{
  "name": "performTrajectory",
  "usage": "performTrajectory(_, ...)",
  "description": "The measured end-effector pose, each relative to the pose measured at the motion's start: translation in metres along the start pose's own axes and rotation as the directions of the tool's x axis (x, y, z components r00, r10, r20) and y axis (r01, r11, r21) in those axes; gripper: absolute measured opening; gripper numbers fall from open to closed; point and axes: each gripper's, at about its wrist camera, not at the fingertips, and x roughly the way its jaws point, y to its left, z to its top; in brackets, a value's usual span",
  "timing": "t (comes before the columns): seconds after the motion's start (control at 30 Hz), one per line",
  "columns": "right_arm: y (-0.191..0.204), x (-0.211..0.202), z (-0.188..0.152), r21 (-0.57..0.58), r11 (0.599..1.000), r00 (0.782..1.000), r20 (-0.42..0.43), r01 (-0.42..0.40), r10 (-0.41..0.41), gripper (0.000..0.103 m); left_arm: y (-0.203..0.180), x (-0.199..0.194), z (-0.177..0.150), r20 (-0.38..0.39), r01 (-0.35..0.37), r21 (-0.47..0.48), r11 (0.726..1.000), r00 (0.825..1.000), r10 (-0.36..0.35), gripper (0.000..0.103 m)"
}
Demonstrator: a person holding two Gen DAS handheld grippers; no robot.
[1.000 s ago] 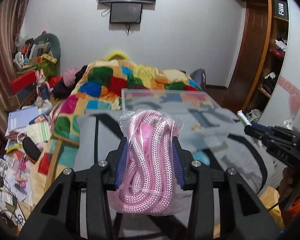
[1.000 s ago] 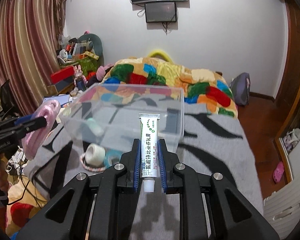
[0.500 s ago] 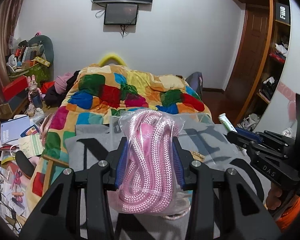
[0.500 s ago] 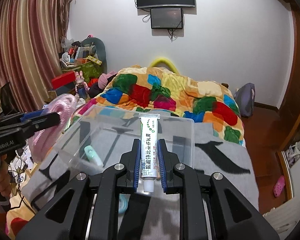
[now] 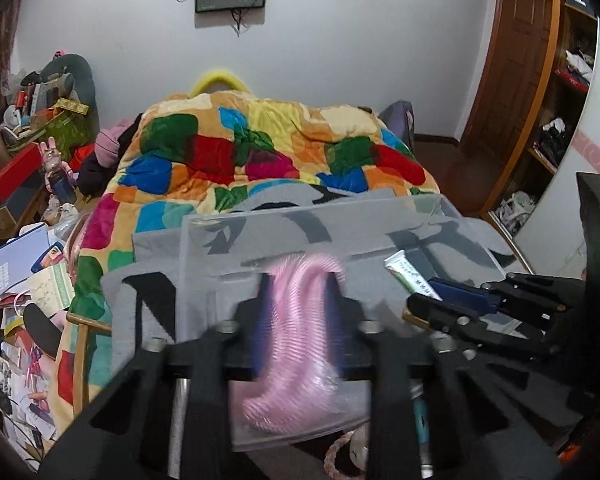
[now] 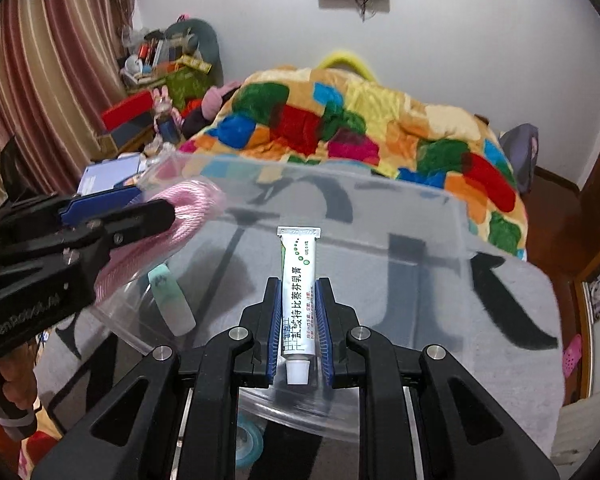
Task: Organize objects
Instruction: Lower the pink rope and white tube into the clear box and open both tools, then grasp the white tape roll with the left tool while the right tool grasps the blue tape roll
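My left gripper is shut on a bagged coil of pink rope, blurred by motion, held over the near left rim of the clear plastic bin. The left gripper and the rope also show in the right wrist view. My right gripper is shut on a white ointment tube, cap toward me, held over the bin. The tube and the right gripper show at the right of the left wrist view. A mint-green bottle lies inside the bin.
The bin rests on a grey blanket with black marks on the bed, in front of a patchwork quilt. A blue tape roll and a braided ring lie by the bin's near side. Clutter fills the floor at left.
Both grippers have moved forward and down over the bin. The rope and the tube now hang above its open top. Both stay gripped.
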Motion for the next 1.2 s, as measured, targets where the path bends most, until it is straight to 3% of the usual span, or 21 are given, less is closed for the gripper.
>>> performTrajectory(0.3, 0.003, -0.002, -0.006, -0.018, 0.999, 0.999, -0.030, -0.027, 0.026, 0.016, -0.005, -0.020, -0.004, 0.032, 0.008, 0.016, 1.000, 0.999, -0.009, 0.021)
performTrajectory(0.5, 0.003, -0.031, -0.010, -0.024, 0.999, 0.999, 0.024, -0.025, 0.026, 0.019, -0.008, -0.044, -0.013, 0.066, 0.004, 0.032, 0.999, 0.998, -0.006, 0.037)
performTrajectory(0.77, 0.006, -0.066, -0.032, -0.045, 0.998, 0.996, 0.075, -0.034, 0.037, 0.035, -0.015, -0.074, -0.036, 0.100, 0.008, 0.064, 0.998, 0.995, -0.014, 0.058)
performTrajectory(0.9, 0.009, -0.070, -0.048, -0.051, 0.997, 0.996, 0.061, -0.054, 0.057, 0.045, -0.019, -0.075, -0.051, 0.085, 0.012, 0.076, 0.997, 0.996, -0.019, 0.063)
performTrajectory(1.2, 0.018, -0.044, -0.075, -0.041, 0.991, 0.991, -0.041, -0.129, 0.127, 0.045, -0.017, -0.055, -0.092, -0.027, 0.044, 0.066, 0.997, 0.999, -0.042, 0.063)
